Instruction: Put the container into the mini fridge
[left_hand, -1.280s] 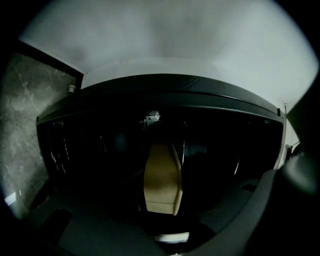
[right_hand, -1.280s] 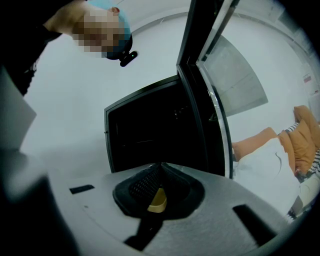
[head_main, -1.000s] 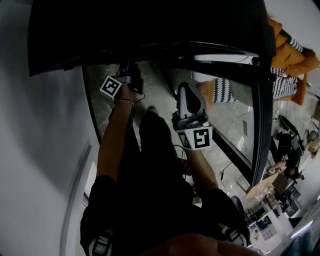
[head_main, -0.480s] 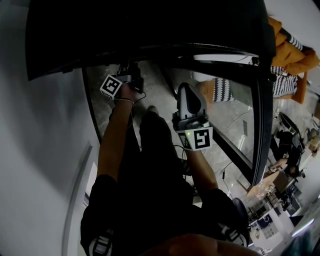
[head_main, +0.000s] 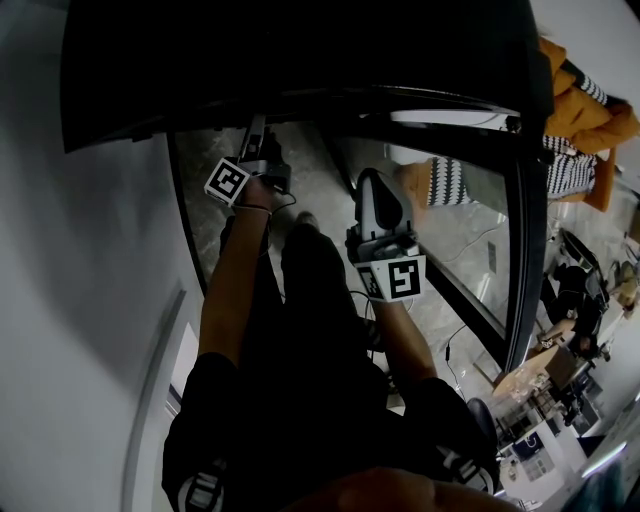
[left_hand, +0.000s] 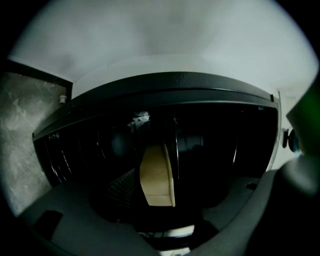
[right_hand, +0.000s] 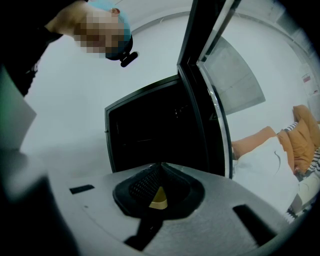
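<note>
Right now the left gripper (left_hand: 138, 178) reaches level into the open front of the mini fridge (head_main: 300, 60). Its jaws have just been opening and stand wide apart, and only dark shows between them. The container cannot be made out: it is too dark inside the mini fridge. This looks like the letting-go step, with the container likely set down inside. The right gripper (right_hand: 160, 175) waits in front of the mini fridge, its jaws pressed together on nothing. The door (right_hand: 205, 100) stands open beside the mini fridge. Next, the left gripper likely needs to back straight out without bumping anything. Then the door needs a push shut.
</note>
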